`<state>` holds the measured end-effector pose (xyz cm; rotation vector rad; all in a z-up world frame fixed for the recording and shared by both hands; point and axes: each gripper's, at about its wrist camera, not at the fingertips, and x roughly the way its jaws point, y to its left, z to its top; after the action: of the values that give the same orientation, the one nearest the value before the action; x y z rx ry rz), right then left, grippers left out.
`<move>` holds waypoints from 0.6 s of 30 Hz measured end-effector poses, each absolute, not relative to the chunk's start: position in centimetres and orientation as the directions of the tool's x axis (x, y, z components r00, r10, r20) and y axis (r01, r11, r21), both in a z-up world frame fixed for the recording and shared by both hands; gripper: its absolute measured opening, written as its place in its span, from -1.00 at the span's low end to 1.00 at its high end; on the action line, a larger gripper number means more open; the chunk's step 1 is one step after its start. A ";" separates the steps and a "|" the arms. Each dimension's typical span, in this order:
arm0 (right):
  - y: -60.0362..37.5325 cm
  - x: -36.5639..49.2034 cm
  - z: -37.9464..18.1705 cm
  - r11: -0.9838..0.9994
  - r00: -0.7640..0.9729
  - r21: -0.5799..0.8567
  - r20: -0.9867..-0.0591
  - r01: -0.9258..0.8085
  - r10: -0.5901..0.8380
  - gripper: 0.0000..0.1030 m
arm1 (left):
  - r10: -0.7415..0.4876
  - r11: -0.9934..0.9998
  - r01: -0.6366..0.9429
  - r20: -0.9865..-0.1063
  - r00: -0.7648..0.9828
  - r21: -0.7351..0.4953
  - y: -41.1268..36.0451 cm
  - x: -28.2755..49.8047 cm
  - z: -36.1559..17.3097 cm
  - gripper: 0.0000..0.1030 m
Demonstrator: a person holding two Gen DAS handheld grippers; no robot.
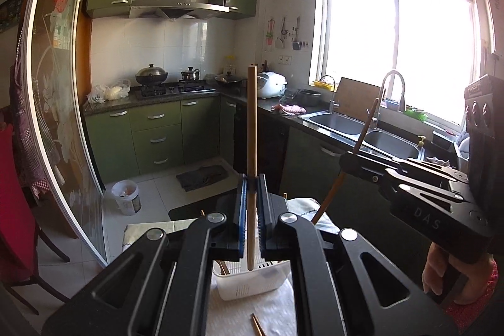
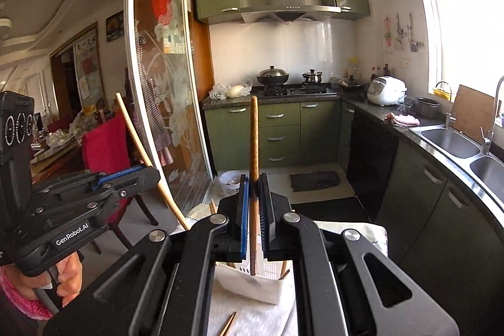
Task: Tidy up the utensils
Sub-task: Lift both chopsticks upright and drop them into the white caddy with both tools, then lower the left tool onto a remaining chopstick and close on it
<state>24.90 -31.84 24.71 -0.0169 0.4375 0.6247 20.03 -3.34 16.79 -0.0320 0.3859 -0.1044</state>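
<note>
Open air surrounds both raised grippers; below, only the white basket [image 1: 252,282] and loose chopsticks [image 1: 258,325] occupy the cloth-covered table [image 1: 277,314]

Black tongs [image 1: 251,188] with blue pads [image 1: 242,210], silver screws, pink patterned sleeve [image 2: 12,292]

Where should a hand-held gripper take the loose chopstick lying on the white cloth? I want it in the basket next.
Grip the loose chopstick near its middle, coming from above with the jaws across its width. It lies flat on the white cloth, so only its thin sides offer a hold. Both grippers are full now.
</note>
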 end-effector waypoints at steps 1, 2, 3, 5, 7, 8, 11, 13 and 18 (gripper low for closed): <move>-31.6 25.9 24.1 0.816 0.717 0.124 -0.417 -0.564 0.559 -0.86 | -0.100 0.995 0.088 -0.382 0.919 -0.049 -3.4 20.8 16.3 -0.89; -31.3 26.7 23.4 0.820 0.713 0.123 -0.433 -0.559 0.551 -0.86 | -0.096 0.995 0.083 -0.399 0.912 -0.049 -3.4 21.6 15.7 -0.89; -31.0 27.8 22.6 0.824 0.711 0.119 -0.449 -0.554 0.542 -0.86 | -0.092 0.996 0.078 -0.416 0.905 -0.051 -3.4 22.3 15.0 -0.89; -30.5 29.1 21.1 0.827 0.699 0.122 -0.477 -0.548 0.533 -0.86 | -0.084 0.996 0.069 -0.448 0.890 -0.050 -3.4 23.5 13.6 -0.89; -30.1 30.1 19.6 0.829 0.688 0.119 -0.500 -0.546 0.526 -0.86 | -0.076 0.997 0.061 -0.478 0.875 -0.047 -3.2 24.4 12.3 -0.89; -29.8 30.5 19.1 0.829 0.682 0.117 -0.511 -0.547 0.523 -0.86 | -0.075 0.997 0.060 -0.494 0.866 -0.045 -3.2 24.8 11.7 -0.89; -29.2 31.4 17.5 0.827 0.666 0.114 -0.538 -0.551 0.518 -0.86 | -0.070 0.998 0.061 -0.538 0.840 -0.034 -3.2 25.7 10.2 -0.88; -29.0 31.8 16.8 0.826 0.656 0.116 -0.551 -0.552 0.516 -0.86 | -0.071 0.997 0.063 -0.564 0.823 -0.034 -3.2 26.1 9.4 -0.88; -28.7 31.6 16.6 0.821 0.650 0.113 -0.555 -0.559 0.519 -0.79 | -0.078 0.997 0.069 -0.594 0.801 -0.038 -3.0 26.4 8.8 -0.87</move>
<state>31.59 -28.69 16.56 -0.0701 0.6086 0.6127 26.38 -2.97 8.76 -0.0146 0.6374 -0.0790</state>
